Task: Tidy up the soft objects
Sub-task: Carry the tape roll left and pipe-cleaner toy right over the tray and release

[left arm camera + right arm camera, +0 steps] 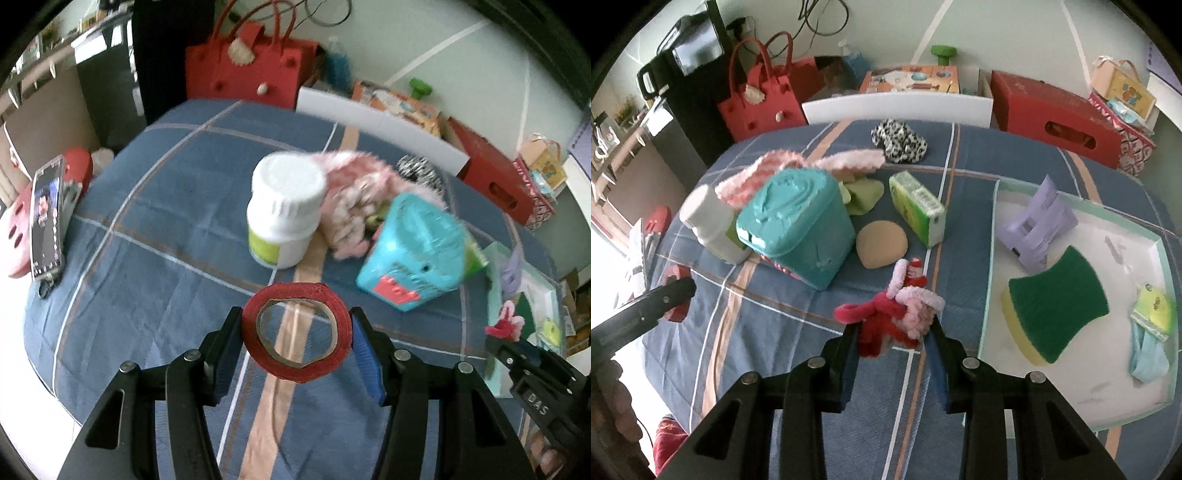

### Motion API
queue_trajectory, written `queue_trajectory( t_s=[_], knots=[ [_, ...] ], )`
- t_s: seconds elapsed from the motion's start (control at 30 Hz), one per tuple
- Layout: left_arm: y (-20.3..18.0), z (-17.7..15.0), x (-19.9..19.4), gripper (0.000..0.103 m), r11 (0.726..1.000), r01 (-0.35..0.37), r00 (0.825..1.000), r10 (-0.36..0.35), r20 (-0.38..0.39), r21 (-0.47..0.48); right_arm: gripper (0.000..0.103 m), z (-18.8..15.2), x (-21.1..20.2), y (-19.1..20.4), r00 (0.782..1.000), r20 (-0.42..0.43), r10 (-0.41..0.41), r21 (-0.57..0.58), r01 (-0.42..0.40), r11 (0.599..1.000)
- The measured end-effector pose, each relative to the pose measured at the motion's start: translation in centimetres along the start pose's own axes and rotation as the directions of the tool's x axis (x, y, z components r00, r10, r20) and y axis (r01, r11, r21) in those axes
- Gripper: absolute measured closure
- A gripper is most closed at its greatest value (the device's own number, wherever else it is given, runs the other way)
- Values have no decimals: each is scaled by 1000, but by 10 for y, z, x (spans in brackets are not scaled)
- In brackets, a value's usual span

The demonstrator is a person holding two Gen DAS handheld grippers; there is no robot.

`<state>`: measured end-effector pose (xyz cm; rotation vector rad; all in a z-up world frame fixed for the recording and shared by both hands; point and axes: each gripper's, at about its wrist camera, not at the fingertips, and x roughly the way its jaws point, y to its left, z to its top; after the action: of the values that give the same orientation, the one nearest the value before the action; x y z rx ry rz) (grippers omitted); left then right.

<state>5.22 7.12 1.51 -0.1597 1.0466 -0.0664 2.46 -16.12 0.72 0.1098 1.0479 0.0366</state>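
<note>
Clearly both tools are loaded and lifted off the blue checked table (768, 332). The left tool (297, 332) is clamped on a red tape roll (295, 328), its blue pads pressing the roll's outer rim from either side, with the striped cloth visible through the cardboard core. The right tool (892, 332) is clamped on a red-and-pink fluffy scrunchie bundle (894, 314), which bulges above the fingertips and hangs loosely.

The landmark is the white tray (991, 258). Inside it lie a green-and-yellow sponge (1056, 302), a purple packet (1038, 229) and a pale blue cloth item (1148, 354). Just beside the tray's left edge hangs the scrunchie bundle; farther left of the tray stand a teal tub (798, 225) and a white bottle (709, 225), with a tan round pad (882, 243) and a green pack (916, 206) between them and the tray.

Judging from what the tray already holds, the step in hand is probably carrying the scrunchies over its rim. Doing it well means clearing the raised rim before lowering, aiming for the bare patch near the sponge, and parting the fingers only once the bundle rests, since loose loops may snag on a pad. Whether the tape roll belongs among soft things is doubtful.
</note>
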Motion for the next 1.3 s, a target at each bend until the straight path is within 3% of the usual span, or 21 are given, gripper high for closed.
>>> queue_trajectory(
  t_s=[0.33,0.73,0.97,1.3],
  knots=[
    [-54,9,-32,45,992,55,994,-65,84,114,67,7,-26,-29,994,76,-74,69,69,995],
    [-151,16,-49,45,942,131,984,-162,76,309,67,4,-51,-99,972,100,-212,242,183,953],
    [-210,2,-37,45,897,182,975,-218,45,402,67,-3,-60,-137,962,82,-262,325,222,919],
    [-266,-51,1,45,804,231,968,-244,-50,548,67,-23,-76,-184,945,64,-320,445,260,857]
  ],
)
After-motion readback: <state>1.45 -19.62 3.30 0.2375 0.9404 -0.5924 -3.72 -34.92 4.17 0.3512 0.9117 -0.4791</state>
